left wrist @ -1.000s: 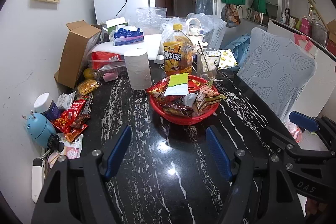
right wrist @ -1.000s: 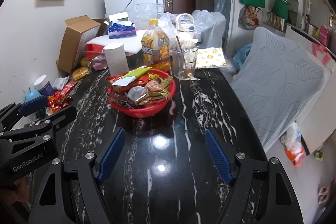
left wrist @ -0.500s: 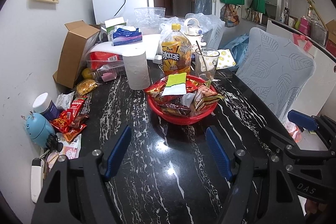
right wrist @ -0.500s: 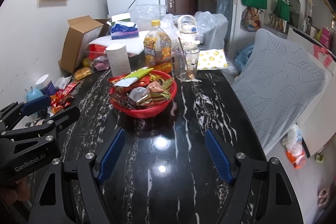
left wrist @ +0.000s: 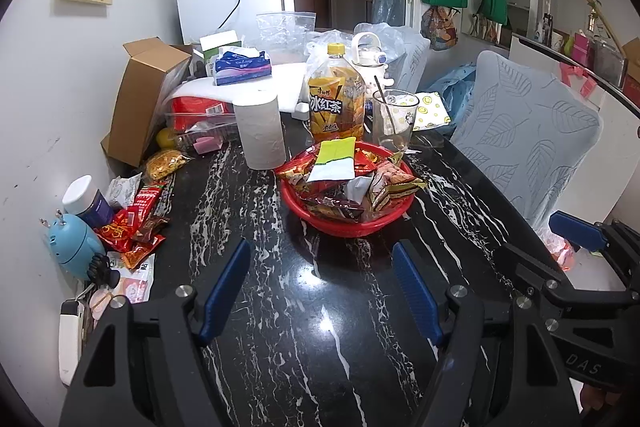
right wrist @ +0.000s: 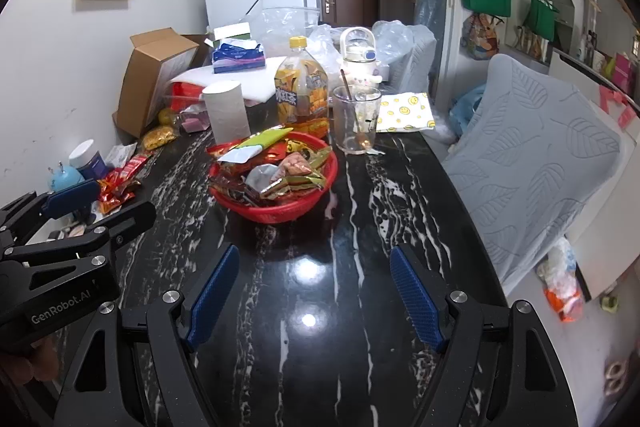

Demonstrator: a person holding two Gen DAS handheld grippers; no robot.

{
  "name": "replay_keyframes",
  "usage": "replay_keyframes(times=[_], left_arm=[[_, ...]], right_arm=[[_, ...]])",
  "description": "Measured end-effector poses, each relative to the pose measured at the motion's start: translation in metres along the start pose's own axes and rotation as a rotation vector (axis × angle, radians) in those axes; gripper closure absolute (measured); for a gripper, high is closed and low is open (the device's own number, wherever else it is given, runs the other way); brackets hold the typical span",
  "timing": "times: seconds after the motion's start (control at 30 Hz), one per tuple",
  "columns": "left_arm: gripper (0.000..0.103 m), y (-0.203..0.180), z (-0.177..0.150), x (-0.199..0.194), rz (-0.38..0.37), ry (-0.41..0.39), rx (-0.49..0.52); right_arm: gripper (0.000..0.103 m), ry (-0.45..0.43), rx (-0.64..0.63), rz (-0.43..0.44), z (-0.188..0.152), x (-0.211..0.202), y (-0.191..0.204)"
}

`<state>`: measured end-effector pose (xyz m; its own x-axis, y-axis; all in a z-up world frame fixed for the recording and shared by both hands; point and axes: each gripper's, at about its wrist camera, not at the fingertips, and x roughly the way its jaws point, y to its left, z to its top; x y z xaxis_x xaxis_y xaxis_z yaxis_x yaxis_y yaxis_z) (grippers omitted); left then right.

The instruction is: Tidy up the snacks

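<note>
Holding both tongs, left point(left wrist: 320, 291) and right point(right wrist: 314, 293), released and empty, we face snack packets point(left wrist: 348, 183) heaped in the red basket point(left wrist: 348, 225): light, crinkly, slippery; pinch a sealed edge.

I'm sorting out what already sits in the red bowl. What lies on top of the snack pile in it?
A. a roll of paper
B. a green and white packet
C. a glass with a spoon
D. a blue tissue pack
B: a green and white packet lies flat on top of the snacks heaped in the red bowl.
</note>
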<state>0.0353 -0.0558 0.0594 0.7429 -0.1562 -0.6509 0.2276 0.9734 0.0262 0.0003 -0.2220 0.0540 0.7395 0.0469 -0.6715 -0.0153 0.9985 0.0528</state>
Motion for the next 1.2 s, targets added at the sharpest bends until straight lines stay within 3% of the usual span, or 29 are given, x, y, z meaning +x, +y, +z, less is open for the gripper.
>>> replay_keyframes(times=[1.2], left_arm=[[0.030, -0.013, -0.002, 0.005, -0.011, 0.019, 0.023]], right_arm=[[0.025, 0.011, 0.024, -0.002, -0.004, 0.002, -0.007]])
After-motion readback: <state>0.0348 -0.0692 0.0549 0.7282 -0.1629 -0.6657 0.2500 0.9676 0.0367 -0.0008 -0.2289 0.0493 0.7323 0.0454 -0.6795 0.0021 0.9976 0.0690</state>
